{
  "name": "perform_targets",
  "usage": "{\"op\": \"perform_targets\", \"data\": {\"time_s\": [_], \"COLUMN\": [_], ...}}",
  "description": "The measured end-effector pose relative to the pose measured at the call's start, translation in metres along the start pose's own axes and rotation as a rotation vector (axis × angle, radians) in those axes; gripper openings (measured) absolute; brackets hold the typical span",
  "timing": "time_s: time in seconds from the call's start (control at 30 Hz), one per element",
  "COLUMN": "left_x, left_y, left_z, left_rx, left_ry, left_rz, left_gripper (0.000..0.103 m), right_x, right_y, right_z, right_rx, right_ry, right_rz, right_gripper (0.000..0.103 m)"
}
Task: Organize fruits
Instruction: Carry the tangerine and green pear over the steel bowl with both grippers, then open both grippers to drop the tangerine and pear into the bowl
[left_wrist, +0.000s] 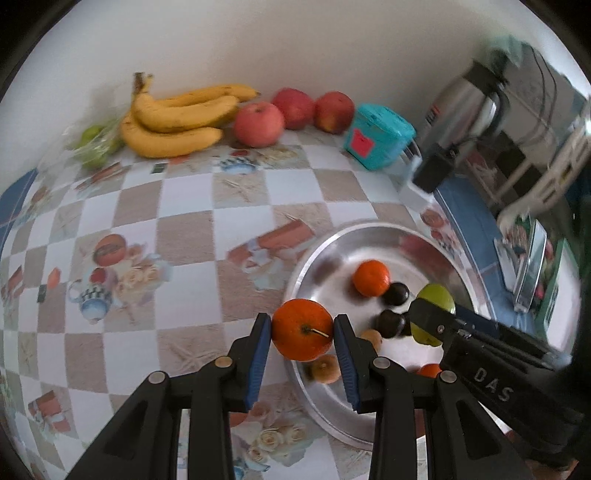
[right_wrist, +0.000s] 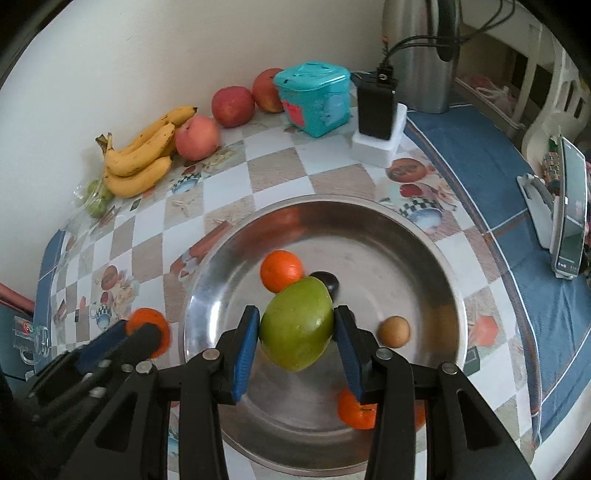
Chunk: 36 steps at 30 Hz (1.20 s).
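My left gripper (left_wrist: 303, 330) is shut on an orange (left_wrist: 302, 328) and holds it over the left rim of the round metal tray (left_wrist: 436, 243). My right gripper (right_wrist: 297, 326) is shut on a green mango (right_wrist: 297, 323) and holds it above the middle of the tray (right_wrist: 424, 240). In the tray lie another orange (right_wrist: 281, 270), a dark plum (right_wrist: 328, 281), a small brown fruit (right_wrist: 394, 331) and an orange (right_wrist: 356, 411) near the front. The right gripper also shows in the left wrist view (left_wrist: 428, 317), and the left gripper in the right wrist view (right_wrist: 146, 332).
Bananas (left_wrist: 173, 118), three red apples (left_wrist: 258, 123) and a bag of green fruit (left_wrist: 92, 142) lie along the back wall. A teal box (left_wrist: 378, 134), a black charger on a white block (right_wrist: 376, 122), a steel flask (right_wrist: 421, 55) and a phone on a stand (right_wrist: 569, 221) stand to the right.
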<state>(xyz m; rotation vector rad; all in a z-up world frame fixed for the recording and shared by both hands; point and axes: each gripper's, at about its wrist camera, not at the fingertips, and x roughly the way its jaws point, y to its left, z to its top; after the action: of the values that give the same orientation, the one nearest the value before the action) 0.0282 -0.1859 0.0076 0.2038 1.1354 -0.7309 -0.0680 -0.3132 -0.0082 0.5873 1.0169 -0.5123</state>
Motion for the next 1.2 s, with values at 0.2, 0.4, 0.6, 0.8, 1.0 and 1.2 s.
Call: {"op": "perform_targets", "data": {"time_s": [0.2,0.4,0.6,0.8,1.0,1.2], "left_x": [0.018,0.032,0.038,0.037,0.037,0.031], "left_y": [-0.016,-0.026,-0.028,-0.028,-0.027,-0.026], "left_z": [-0.006,-0.014,-0.016,-0.015,-0.015,-0.015], "left_rx": [0.064,0.104,0.118,0.113,0.099,0.085], "left_ry": [0.014,0.041,0.043,0.040,0.049,0.039], "left_rz": [0.021,0.043,0.057,0.057,0.040,0.029], "left_gripper": [0.037,0.037,0.038,0.038,0.039,0.050], "right_x": [0.001,0.009,0.021,0.023,0.021,0.009], "right_y": [-0.011,-0.014,-0.015,-0.017,-0.018,-0.021], "right_z": [-0.004,-0.007,-0.010,-0.010,-0.008,-0.004], "right_rx": [0.016,0.021,0.019,0.033,0.039,0.062], "right_ry": [0.008,0.042,0.080,0.087,0.076,0.024], "right_rz": [-0.021,-0.023,-0.035,-0.042,-0.044,-0.034], "right_gripper": [0.044,0.044,0.044,0.044,0.050,0.054]}}
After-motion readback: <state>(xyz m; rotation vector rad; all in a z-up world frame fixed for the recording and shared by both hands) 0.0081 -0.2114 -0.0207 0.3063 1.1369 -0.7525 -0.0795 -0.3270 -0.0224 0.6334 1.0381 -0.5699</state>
